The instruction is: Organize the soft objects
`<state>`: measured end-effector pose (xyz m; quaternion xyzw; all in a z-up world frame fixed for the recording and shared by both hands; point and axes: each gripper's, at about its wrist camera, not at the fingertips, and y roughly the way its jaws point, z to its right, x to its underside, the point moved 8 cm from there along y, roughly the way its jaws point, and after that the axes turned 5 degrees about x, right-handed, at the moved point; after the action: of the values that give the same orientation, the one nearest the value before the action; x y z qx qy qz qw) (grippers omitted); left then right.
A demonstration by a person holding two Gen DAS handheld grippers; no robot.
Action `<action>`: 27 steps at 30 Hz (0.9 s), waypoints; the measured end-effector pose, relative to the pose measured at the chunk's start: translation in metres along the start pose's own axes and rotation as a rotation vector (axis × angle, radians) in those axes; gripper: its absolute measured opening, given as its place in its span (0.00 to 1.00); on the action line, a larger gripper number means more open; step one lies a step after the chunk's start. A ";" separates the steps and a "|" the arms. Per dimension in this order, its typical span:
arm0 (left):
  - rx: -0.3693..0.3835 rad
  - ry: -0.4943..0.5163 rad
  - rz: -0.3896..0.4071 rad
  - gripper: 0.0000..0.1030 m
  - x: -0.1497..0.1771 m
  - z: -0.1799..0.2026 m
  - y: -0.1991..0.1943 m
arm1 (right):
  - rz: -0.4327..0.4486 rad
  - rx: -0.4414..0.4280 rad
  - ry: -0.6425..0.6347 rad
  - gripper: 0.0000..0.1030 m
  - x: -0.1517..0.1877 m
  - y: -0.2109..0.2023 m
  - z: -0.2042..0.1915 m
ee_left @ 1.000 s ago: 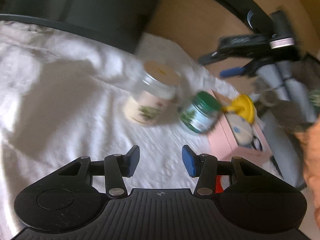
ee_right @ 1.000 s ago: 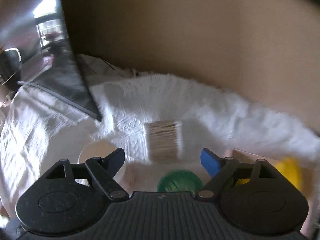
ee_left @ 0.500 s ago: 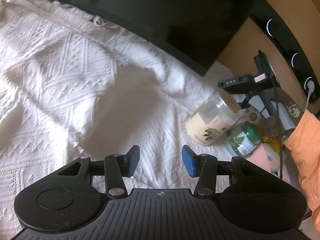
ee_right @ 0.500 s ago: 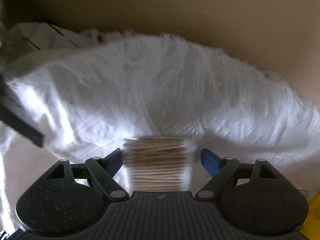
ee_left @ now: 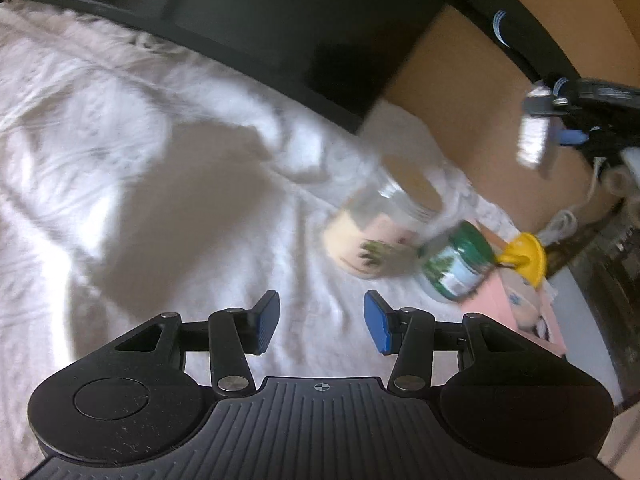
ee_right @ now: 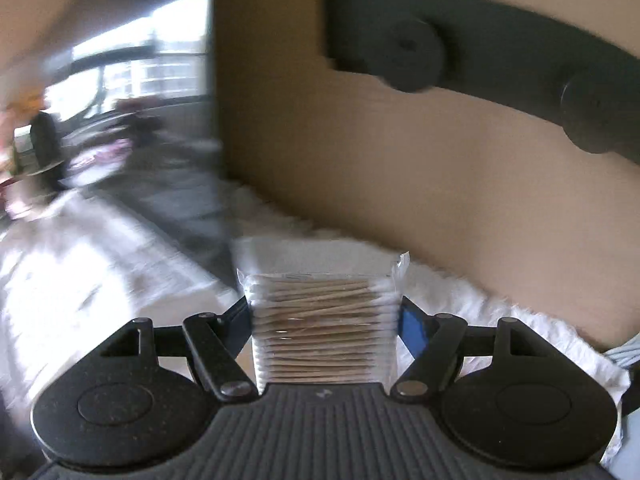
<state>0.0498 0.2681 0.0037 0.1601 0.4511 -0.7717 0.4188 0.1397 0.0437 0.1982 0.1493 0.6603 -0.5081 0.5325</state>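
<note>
While your right gripper was closing on the swab pack, a clear wrap of tan sticks with white tips, your left gripper gaped empty.

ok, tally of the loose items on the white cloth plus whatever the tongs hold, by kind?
Jars: 2, the clear jar with tan lid and the green-lidded jar
Pink box: 1
Yellow item on the box: 1, too blurred to name
Cotton swab pack: 1, between the closing right tongs
Total: 5
</note>
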 end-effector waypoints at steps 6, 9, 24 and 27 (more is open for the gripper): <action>0.065 0.092 -0.022 0.50 0.010 0.055 0.012 | -0.075 -0.031 -0.083 0.72 0.089 -0.047 -0.008; 0.094 0.165 -0.096 0.50 0.027 0.082 0.029 | -0.141 0.020 -0.038 0.72 0.143 -0.052 0.017; 0.177 0.477 -0.320 0.50 0.072 0.189 0.137 | -0.357 0.273 0.097 0.72 0.324 -0.069 0.087; 0.183 0.475 -0.342 0.50 0.078 0.193 0.149 | -0.336 0.249 0.123 0.72 0.331 -0.061 0.084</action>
<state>0.1467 0.0324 -0.0240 0.2945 0.4856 -0.8094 0.1495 0.0124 -0.1661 -0.0461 0.1325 0.6392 -0.6574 0.3765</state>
